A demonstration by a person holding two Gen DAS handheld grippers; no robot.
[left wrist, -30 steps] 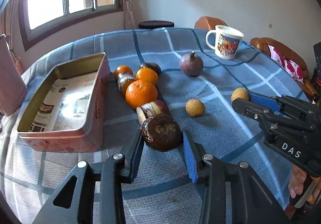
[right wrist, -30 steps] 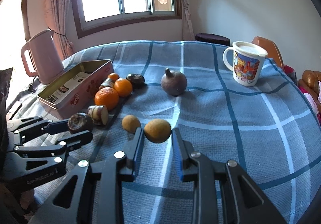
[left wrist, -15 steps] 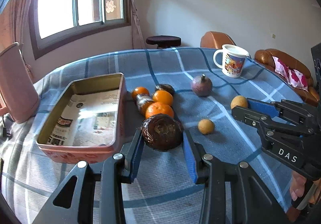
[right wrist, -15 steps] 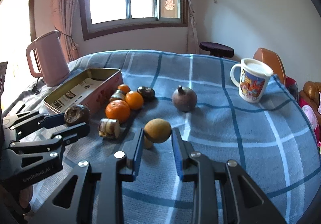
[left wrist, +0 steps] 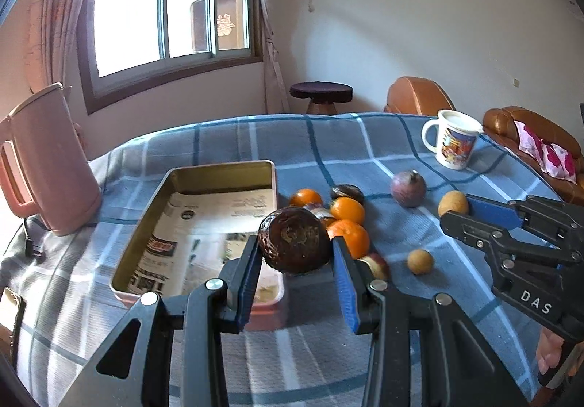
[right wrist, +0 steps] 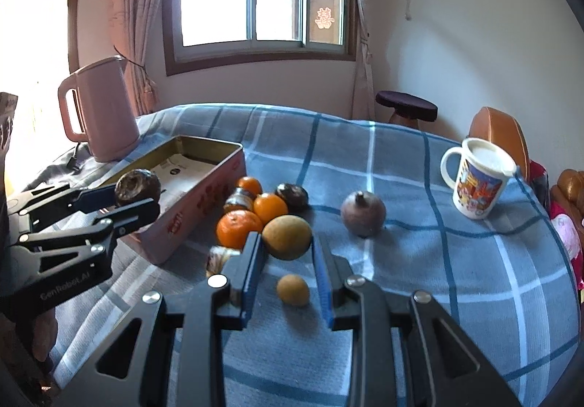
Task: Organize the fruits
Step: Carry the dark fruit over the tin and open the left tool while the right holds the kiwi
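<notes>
Both claws loaded above the surface.

Your left claw (left wrist: 296,253) grips the dark round fruit (left wrist: 294,240) over the tin's (left wrist: 219,166) near right corner, its scarred end facing the camera. Your right claw (right wrist: 286,253) clamps the tan fruit (right wrist: 287,237) above a small tan fruit (right wrist: 292,290). Only the right view shows the tin's side wall beside the oranges (right wrist: 239,228); open cloth lies right.

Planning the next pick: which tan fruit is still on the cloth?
The smaller tan fruit, lying below the right gripper; the larger one is clamped in it.
</notes>
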